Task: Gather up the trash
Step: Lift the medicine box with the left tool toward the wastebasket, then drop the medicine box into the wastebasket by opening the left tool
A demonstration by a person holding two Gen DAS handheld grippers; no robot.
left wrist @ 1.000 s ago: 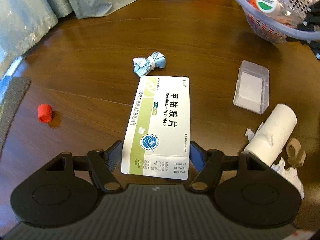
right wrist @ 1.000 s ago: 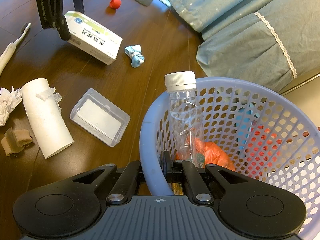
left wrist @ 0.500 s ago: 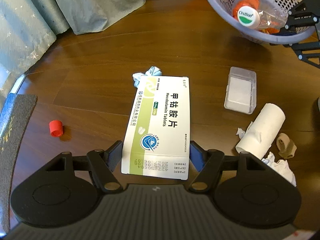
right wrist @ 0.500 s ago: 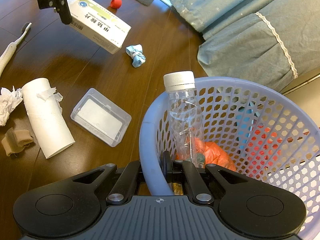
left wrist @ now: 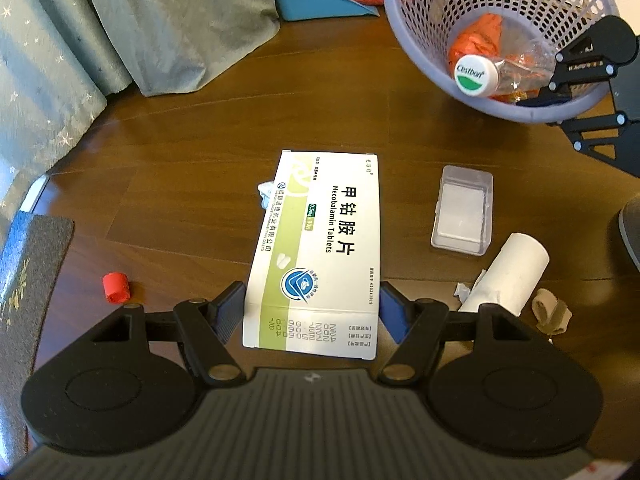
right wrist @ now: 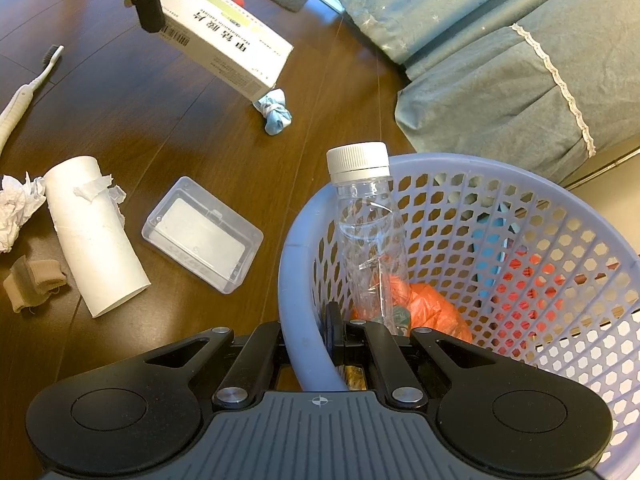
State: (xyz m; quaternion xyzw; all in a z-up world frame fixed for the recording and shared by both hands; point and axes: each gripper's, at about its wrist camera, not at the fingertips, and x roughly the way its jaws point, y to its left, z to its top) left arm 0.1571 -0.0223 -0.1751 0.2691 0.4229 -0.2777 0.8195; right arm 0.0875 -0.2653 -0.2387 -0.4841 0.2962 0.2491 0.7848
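Left tool [left wrist: 312, 312]: I am pinching the medicine box [left wrist: 320, 248] by its near end, one blue pad on each long side, and holding it lifted above the wooden floor [left wrist: 192, 184].
Right tool [right wrist: 310, 344]: I am clamping the rim of the lilac basket [right wrist: 600, 276], one finger outside the wall and one inside.
Basket contents: a clear bottle [right wrist: 370, 236] is leaning against the near wall with its white cap above the rim, over an orange bag [right wrist: 432, 312].
Slip risk: I am gripping only the tail of the box, so most of its length is hanging forward; if I swing fast toward the basket, I judge it could pivot between the pads and drop.
Crush risk: the carton looks thin, and squeezing harder to stop that pivot could buckle its sides.
Entry risk: the bottle is standing where the box would come in from this side, so the box could knock it out or ride up on the cap and end on the floor.
Basket risk: I am holding light plastic by one edge; a push from the box could tip it.
Still on the floor: a blue wrapper [right wrist: 276, 114], a clear case [right wrist: 202, 234], a cardboard tube [right wrist: 94, 236], crumpled tissue [right wrist: 16, 208], a red cap [left wrist: 116, 288] and a toothbrush [right wrist: 28, 84].
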